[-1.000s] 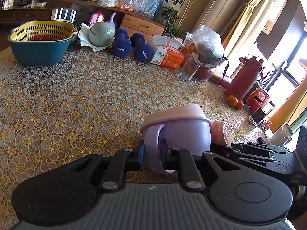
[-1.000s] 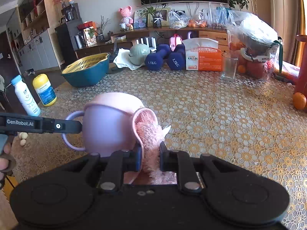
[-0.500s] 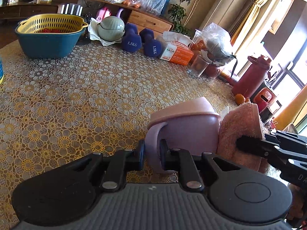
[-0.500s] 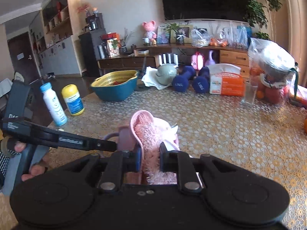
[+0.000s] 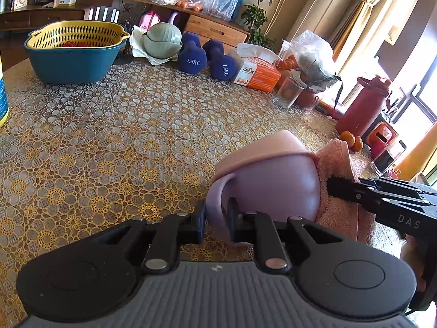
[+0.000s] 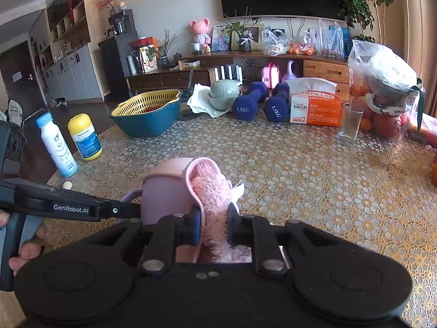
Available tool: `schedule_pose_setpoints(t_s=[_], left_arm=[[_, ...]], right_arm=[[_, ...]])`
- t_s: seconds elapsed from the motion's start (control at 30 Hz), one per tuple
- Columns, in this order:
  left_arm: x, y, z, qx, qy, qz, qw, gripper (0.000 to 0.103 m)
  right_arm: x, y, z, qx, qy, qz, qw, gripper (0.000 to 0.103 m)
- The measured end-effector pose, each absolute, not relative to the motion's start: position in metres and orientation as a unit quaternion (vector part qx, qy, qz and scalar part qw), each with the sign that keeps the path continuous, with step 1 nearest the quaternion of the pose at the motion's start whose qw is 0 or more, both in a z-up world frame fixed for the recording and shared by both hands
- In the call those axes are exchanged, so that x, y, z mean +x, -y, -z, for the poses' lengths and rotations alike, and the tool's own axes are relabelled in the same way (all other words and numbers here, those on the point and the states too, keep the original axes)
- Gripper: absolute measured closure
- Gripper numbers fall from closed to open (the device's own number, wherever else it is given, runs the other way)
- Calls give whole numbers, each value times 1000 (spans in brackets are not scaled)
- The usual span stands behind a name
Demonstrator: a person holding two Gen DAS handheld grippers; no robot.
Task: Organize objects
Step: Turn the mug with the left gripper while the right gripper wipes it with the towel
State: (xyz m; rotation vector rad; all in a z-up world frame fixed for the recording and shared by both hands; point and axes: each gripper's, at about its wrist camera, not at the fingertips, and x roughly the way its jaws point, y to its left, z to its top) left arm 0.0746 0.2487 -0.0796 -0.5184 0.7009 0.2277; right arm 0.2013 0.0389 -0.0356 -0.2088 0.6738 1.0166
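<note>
Near the table's front edge, well short of the basin, the left gripper pinches a lilac mug's handle while the right gripper clamps a fluffy pink slipper pressed against its side. The mug (pink-lidded, tilted) could twist in that thin handle grip, and the soft slipper may sag free.

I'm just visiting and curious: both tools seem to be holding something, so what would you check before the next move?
1. Left gripper jaws closed on the purple cup handle: ok.
2. Right gripper jaws closed on the pink fluffy slipper: ok.
3. Slipper pressed against the cup's side: ok, they touch.
4. Whether the cup rests on the tablecloth or is lifted: cannot tell.
5. Open tablecloth ahead of the cup: ok.
6. Cup contents: cannot tell, a pink lid covers it.
</note>
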Motion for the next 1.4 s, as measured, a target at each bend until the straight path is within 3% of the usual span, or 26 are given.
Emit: schedule_pose_setpoints(t_s=[0.3,0.7,1.4], left_arm=[[76,-250,82,-240,-343,-111,901,88],[78,-250,85,-227,-349,-116,902,88],[77,-252,89,-229,-351,-118,900,88]], right_arm=[[216,-36,61,-128,-346,-439,819,86],[195,-36,12,-67,-311,-528,788,86],[213,-15,54,-96,-356,-436,821,87]])
